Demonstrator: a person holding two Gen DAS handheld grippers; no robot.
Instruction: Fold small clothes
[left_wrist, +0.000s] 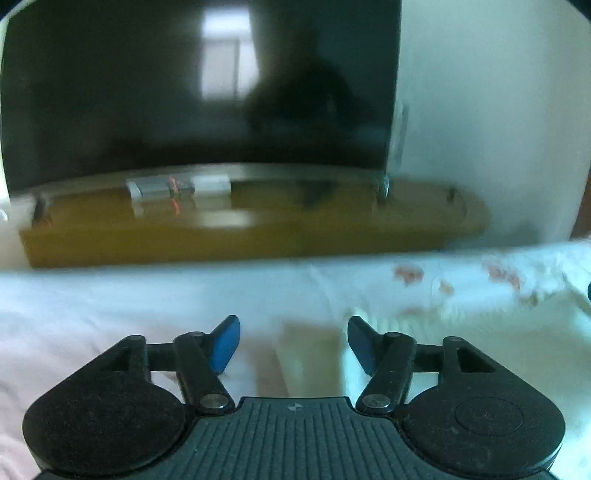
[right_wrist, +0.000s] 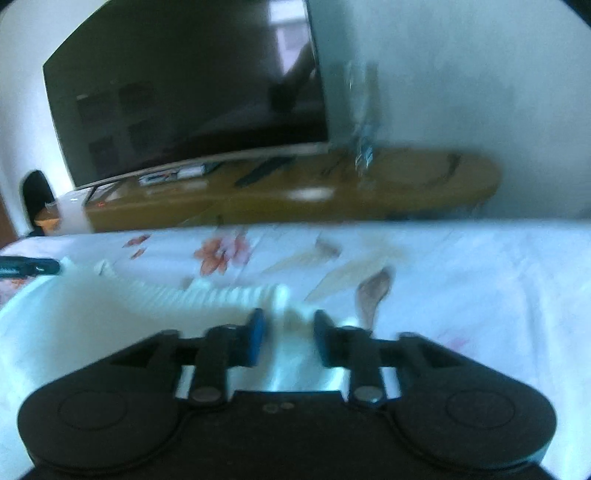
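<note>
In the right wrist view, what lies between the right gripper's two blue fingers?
In the right wrist view, the ribbed hem of the white garment runs into the gap of the right gripper. The pads stand apart and do not visibly press it, though blur hides the contact.

Dim, bluish, motion-blurred fisheye views

Dark television (left_wrist: 184, 92), wooden stand (left_wrist: 258, 225), white wall (left_wrist: 480, 110), floral bedsheet (right_wrist: 480, 277)
</note>
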